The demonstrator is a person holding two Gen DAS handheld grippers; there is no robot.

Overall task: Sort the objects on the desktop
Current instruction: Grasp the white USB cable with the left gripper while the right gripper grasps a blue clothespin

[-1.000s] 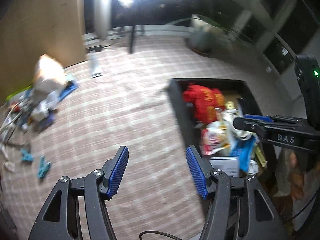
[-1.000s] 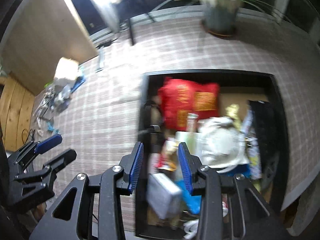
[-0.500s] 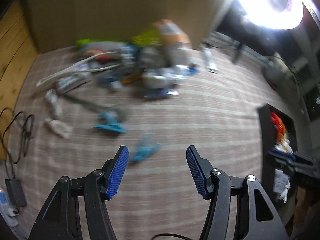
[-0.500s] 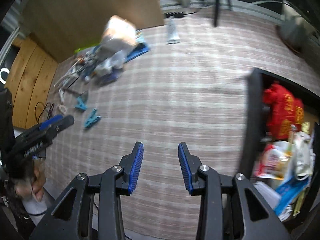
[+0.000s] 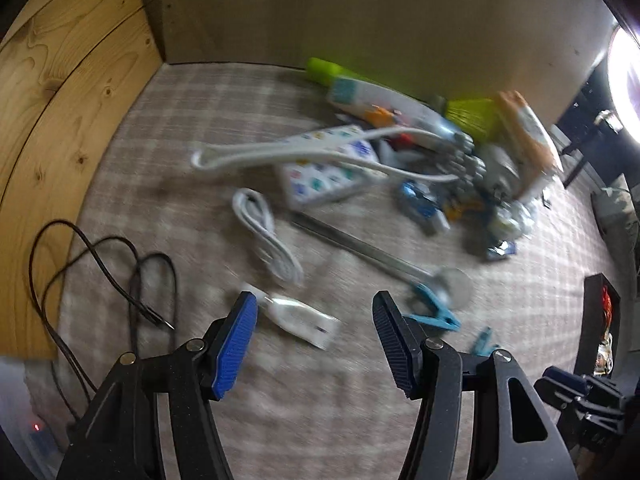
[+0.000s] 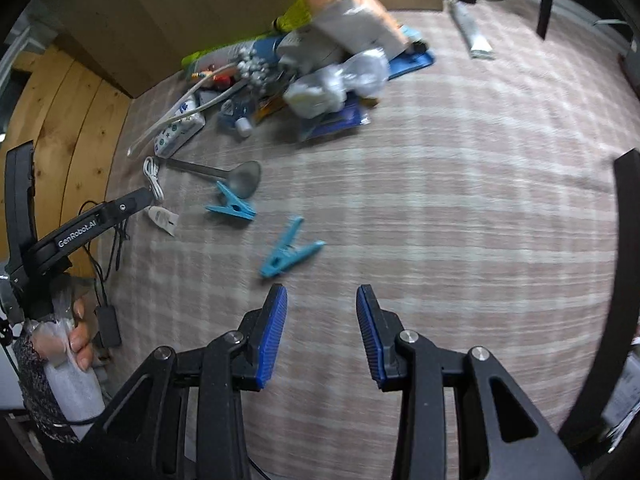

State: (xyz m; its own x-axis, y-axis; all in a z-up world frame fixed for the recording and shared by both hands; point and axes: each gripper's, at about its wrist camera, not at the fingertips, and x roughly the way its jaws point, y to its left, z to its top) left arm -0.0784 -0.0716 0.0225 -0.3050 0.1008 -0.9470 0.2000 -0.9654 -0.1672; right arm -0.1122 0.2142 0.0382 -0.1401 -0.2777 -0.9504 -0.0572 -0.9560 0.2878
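My left gripper (image 5: 314,308) hangs open over the checked cloth, with a small white plug adapter (image 5: 300,318) lying on the cloth between its blue pads, untouched. A coiled white cable (image 5: 268,240) and a metal ladle (image 5: 380,256) lie just beyond. My right gripper (image 6: 320,300) is also open and holds nothing. A blue clothespin (image 6: 290,254) lies just ahead of its left finger, and a second clothespin (image 6: 232,206) rests by the ladle (image 6: 240,176). A mixed pile (image 6: 332,60) of packets, bottles and a power strip (image 5: 324,168) sits at the back.
The black storage box (image 6: 628,260) stands at the right edge, its red contents showing in the left wrist view. A thin black cable (image 5: 100,272) loops at the left by wooden boards (image 5: 60,120). A white tube (image 6: 470,32) lies far back. A hand (image 6: 80,328) holds the left gripper.
Both grippers have swung away from the black box toward the clutter on the left and dropped lower. The adapter and clothespins now sit close under the fingers. Both stayed open.
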